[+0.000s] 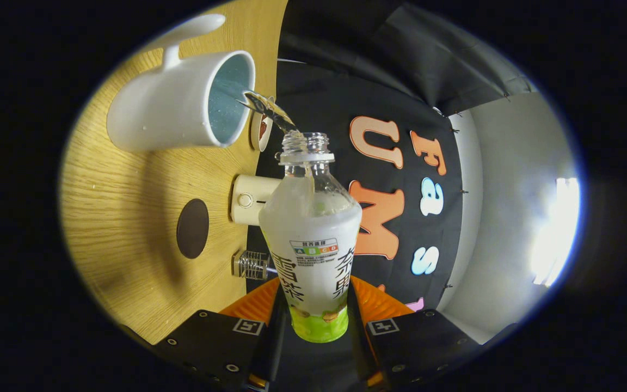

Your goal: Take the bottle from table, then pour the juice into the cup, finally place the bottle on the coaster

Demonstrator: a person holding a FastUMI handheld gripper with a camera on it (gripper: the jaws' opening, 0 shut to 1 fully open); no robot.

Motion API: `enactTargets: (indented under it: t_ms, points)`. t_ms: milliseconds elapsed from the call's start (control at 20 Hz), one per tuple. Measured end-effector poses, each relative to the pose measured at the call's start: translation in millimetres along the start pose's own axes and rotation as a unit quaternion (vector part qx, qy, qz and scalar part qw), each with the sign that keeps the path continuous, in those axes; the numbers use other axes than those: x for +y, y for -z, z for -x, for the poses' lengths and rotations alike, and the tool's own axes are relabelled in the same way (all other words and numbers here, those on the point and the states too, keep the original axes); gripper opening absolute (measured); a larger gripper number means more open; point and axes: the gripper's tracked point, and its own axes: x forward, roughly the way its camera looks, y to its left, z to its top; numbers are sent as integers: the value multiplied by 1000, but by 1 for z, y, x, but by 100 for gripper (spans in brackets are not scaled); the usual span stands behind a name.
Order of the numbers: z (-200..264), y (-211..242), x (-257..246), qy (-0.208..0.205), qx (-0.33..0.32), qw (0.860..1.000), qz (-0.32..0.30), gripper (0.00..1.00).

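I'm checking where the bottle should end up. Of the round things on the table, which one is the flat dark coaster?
The dark brown oval disc lying flat on the wood, beside the white cylinder. The tongs grip the bottle.

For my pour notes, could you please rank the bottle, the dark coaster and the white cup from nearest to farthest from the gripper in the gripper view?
1. Bottle: clamped between the gripper fingers.
2. Dark coaster: on the table, beside the bottle.
3. White cup: beyond the bottle's mouth, catching the stream.
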Motion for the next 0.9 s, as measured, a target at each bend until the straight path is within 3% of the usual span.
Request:
enactTargets:
  t_ms: [900]
  points:
    - [-4,1,-29,24,-24,998,61,55]
